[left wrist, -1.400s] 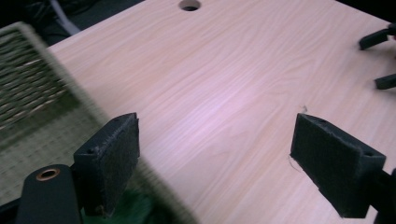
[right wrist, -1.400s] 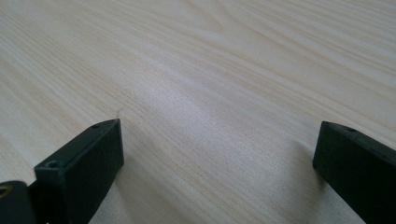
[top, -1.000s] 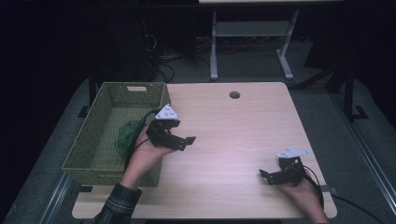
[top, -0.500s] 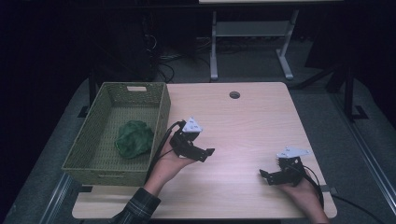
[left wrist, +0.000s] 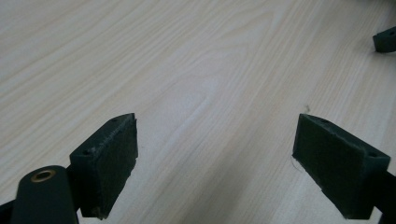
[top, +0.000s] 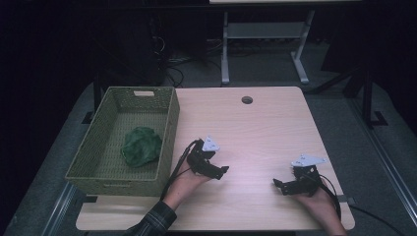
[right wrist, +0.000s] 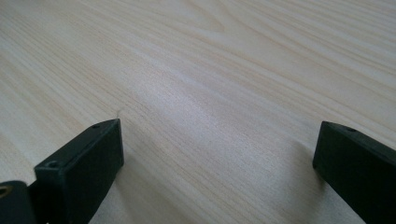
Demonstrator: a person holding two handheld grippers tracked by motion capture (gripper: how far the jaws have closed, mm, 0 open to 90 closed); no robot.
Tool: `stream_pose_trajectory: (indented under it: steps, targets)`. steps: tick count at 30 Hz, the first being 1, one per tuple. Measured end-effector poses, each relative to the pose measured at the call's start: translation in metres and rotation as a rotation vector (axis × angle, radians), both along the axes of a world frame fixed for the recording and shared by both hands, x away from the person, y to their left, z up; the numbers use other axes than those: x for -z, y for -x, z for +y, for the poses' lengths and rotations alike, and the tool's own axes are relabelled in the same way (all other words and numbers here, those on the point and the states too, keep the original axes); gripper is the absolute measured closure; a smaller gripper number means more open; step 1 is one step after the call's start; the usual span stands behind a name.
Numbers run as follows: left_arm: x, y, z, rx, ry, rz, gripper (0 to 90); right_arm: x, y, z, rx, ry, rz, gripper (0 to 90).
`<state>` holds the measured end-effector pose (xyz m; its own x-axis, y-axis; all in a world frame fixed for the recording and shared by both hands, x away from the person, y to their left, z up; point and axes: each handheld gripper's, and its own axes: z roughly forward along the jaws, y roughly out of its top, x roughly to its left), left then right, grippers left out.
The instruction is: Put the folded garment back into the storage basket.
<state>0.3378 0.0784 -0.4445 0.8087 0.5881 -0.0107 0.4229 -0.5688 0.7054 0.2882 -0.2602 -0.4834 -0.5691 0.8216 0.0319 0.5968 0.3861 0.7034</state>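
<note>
Green cloth (top: 141, 146) lying in my woven basket (top: 169, 129), left gripper (top: 220, 172) fingers spread over bare surface (top: 255, 132), right gripper (top: 278, 186) fingers spread too, both empty.

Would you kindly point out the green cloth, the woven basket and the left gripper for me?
green cloth (top: 141, 145), high view, middle of the crumpled bundle.
woven basket (top: 114, 187), high view, near wall.
left gripper (top: 222, 170), high view, between its open fingertips.
</note>
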Motion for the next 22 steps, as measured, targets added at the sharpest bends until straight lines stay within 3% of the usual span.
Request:
stream_pose_trajectory:
  steps: [12, 22]
  targets:
    - [0.027, -0.002, 0.001, -0.009, -0.062, 0.012, 13.1, 0.000, 0.000, 0.000, 0.000, -0.001, 0.001, 1.6]
    - [0.031, 0.001, 0.004, -0.011, -0.029, 0.001, 12.8, 0.000, 0.000, 0.000, -0.003, -0.001, 0.000, 1.6]
